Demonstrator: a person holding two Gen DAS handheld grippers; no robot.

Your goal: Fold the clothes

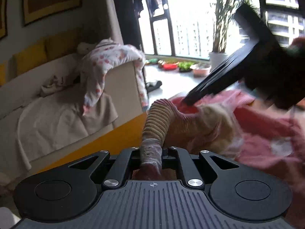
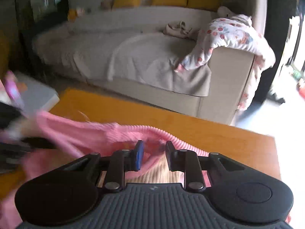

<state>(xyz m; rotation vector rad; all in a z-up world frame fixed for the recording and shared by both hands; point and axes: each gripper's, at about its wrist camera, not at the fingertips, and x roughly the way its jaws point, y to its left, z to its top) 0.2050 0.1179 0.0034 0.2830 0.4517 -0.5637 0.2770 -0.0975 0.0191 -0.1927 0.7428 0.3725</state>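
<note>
A pink knitted garment [image 1: 255,129] with a ribbed hem and cream lining hangs in front of me. My left gripper [image 1: 151,151] is shut on a ribbed edge of the garment [image 1: 154,126], held up in the air. In the left wrist view the right gripper [image 1: 188,100] comes in from the upper right, its tips at the garment. In the right wrist view my right gripper [image 2: 153,153] is open, its jaws apart on either side of the pink garment's ribbed hem [image 2: 171,135] above the orange table [image 2: 209,129]. The left gripper [image 2: 17,148] is a blur at left.
A beige sofa [image 2: 152,57] with yellow cushions stands behind the table. A white cherry-print garment [image 2: 228,36] hangs over its armrest. A white box [image 2: 38,95] lies at the table's far left. Plants and bowls [image 1: 177,66] line the balcony window.
</note>
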